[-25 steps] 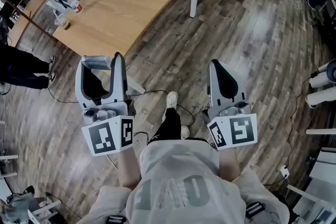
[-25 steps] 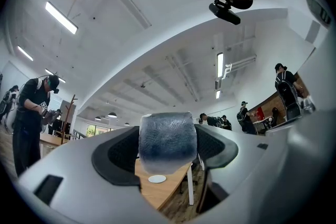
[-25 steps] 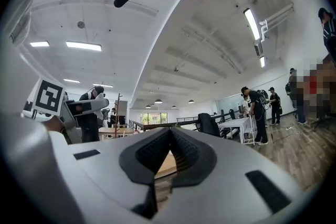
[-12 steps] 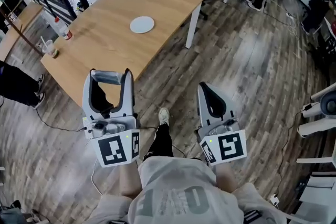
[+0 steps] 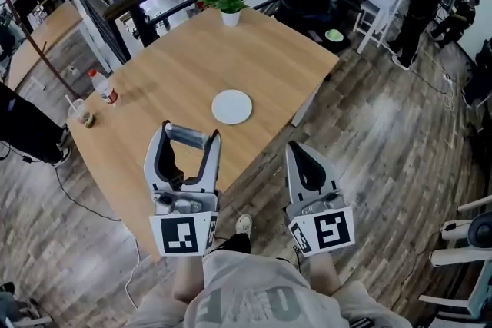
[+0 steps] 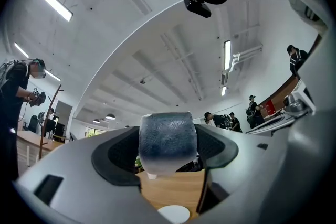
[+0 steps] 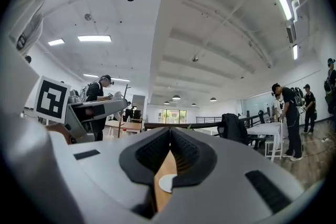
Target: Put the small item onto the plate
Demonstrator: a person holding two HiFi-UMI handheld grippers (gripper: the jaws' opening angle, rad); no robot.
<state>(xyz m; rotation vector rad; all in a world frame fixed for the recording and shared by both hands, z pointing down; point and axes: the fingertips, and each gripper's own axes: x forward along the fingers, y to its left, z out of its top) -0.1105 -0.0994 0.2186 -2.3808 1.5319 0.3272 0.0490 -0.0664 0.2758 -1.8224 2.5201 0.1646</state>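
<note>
At the near edge of the wooden desk (image 5: 177, 73), the left gripper (image 5: 189, 137) has its fingers clamped on the small item (image 6: 167, 141), a grey-blue roll, perhaps foam. The white plate (image 5: 231, 106) lies bare just ahead, so the carry and set-down are not yet done. The right gripper (image 5: 298, 153) has its fingers pressed together on nothing.

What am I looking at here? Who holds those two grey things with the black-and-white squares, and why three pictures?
No robot here: a person holds a two-jaw gripper in each hand. One picture comes from a camera on the person's head, looking down. The other two come from cameras riding on the grippers, looking along their jaws. The left gripper is clamped on a small grey-blue item; the right gripper is shut and empty. Ahead stands a wooden table with a white plate, a potted plant, a bottle and a cup. The item is not yet on the plate.
</note>
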